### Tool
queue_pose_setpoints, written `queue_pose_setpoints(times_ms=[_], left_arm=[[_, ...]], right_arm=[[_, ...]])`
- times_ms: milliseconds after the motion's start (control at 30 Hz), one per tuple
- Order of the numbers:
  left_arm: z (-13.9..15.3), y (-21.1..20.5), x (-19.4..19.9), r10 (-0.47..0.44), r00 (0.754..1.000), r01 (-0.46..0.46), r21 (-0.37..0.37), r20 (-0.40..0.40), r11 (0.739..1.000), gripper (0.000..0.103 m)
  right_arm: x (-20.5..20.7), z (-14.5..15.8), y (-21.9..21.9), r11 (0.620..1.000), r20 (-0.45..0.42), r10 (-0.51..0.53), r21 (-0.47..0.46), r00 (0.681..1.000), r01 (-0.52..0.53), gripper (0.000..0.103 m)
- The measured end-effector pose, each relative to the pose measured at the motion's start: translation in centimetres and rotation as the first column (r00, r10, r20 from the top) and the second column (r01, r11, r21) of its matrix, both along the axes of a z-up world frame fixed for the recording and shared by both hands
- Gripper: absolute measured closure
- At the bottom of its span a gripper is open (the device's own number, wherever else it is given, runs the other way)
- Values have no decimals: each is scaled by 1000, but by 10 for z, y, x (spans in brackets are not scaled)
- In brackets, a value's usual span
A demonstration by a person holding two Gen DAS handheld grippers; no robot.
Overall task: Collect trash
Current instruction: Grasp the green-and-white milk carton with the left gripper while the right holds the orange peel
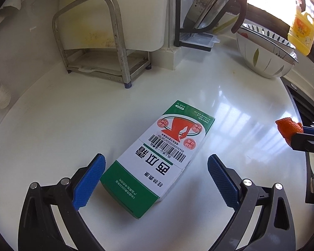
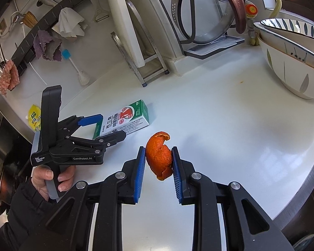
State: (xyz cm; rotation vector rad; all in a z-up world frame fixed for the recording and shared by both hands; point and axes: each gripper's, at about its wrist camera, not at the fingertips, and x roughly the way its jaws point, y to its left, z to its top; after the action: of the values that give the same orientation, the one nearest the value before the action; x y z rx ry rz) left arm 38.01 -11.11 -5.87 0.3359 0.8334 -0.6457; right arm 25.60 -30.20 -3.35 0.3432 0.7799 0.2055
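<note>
A green and white carton (image 1: pixel 159 156) lies flat on the white counter (image 1: pixel 230 104). My left gripper (image 1: pixel 156 164) is open, its blue pads on either side of the carton's near end, not touching it. The right wrist view shows the same carton (image 2: pixel 127 119) and the left gripper (image 2: pixel 106 125) around it. My right gripper (image 2: pixel 158 151) is shut on a piece of orange peel (image 2: pixel 159 156) and holds it above the counter (image 2: pixel 230 125). The peel (image 1: pixel 287 128) also shows at the right edge of the left wrist view.
A metal rack (image 1: pixel 106 48) holds a cutting board at the back. Stacked bowls (image 1: pixel 265 50) stand back right, by a yellow detergent bottle (image 1: pixel 302 29). A pot lid rack (image 2: pixel 205 14) is behind. A yellow pouch (image 2: pixel 34 117) lies at the left counter edge.
</note>
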Motion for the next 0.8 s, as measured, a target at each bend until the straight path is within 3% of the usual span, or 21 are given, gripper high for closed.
queue_pose_setpoints(times_ms=[33,167,267,533,800], left_arm=[[0,-1,0,-1,1000,1,2,0,1000,9],[-1,-4,-2,-9,1000,9,-4,-11,1000,32],[-1,-5,-5,-1,1000,1,-8,-5,1000,37],[4,1,-13,52,999,-52,-49,-1,997,44],[18,21,-26,167,985,-163,-101,37,982,47]], right_arm=[[0,0,0,1000,-1,0,0,1000,0,79],[0,-2,0,1000,-6,-4,3,1000,4,79],[1,-2,-1,1000,-5,-6,3,1000,6,79],[1,-2,-2,1000,-6,-3,7,1000,3,79],[-1,-2,-2,1000,-2,-5,12,1000,5,79]])
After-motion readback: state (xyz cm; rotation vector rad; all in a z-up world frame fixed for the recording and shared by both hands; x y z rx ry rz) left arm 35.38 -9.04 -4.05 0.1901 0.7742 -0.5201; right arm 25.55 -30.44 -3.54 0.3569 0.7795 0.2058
